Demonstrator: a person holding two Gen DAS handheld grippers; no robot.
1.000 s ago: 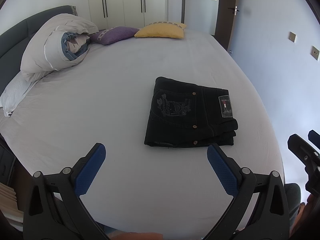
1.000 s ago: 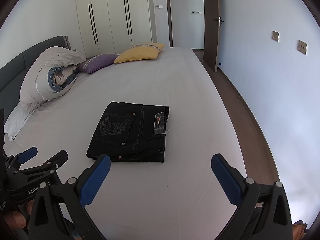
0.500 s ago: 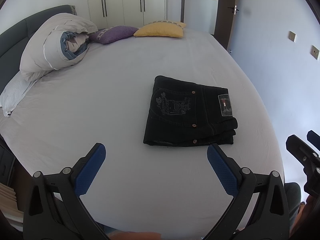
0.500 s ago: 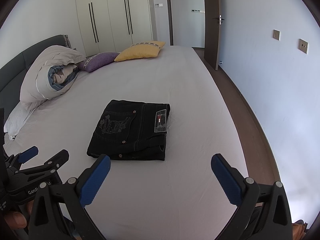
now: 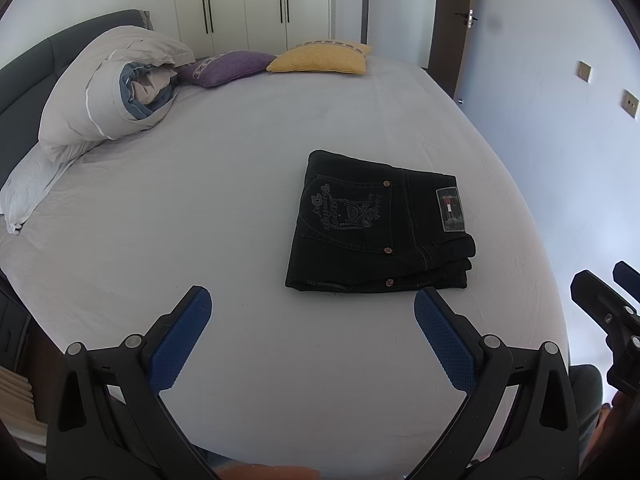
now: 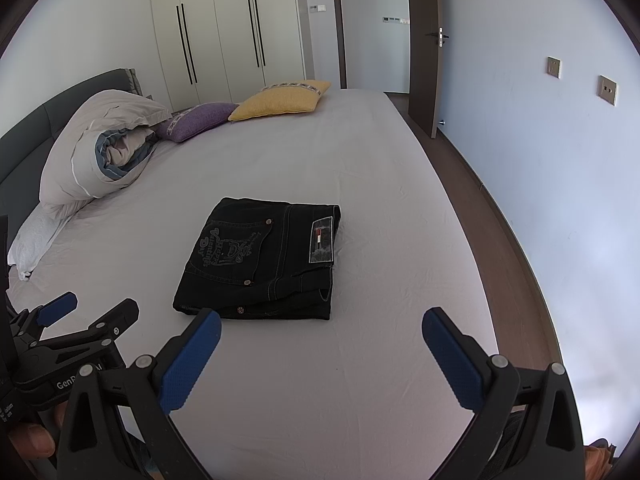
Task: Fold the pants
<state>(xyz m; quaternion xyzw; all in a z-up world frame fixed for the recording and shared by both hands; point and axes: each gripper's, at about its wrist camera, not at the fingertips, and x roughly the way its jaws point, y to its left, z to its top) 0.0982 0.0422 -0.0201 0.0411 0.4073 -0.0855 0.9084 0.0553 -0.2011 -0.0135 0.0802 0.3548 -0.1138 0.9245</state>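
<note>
Black jeans (image 5: 376,224) lie folded into a compact rectangle on the grey bed sheet (image 5: 224,184), back pocket embroidery and waist label facing up. They also show in the right wrist view (image 6: 264,260). My left gripper (image 5: 312,312) is open and empty, held back from the near edge of the pants. My right gripper (image 6: 320,328) is open and empty, also just short of the pants. Each gripper shows at the edge of the other's view, the right one (image 5: 604,300) and the left one (image 6: 80,320).
A rolled duvet (image 5: 108,92) and a white pillow (image 5: 28,188) lie at the left by the dark headboard. A purple cushion (image 5: 228,68) and a yellow cushion (image 5: 320,58) sit at the far end. Wardrobes and an open door stand behind. The bed's right edge drops to brown floor (image 6: 480,184).
Both grippers have drawn slightly back and up from the pants, which stay still. The jaws stay open.
</note>
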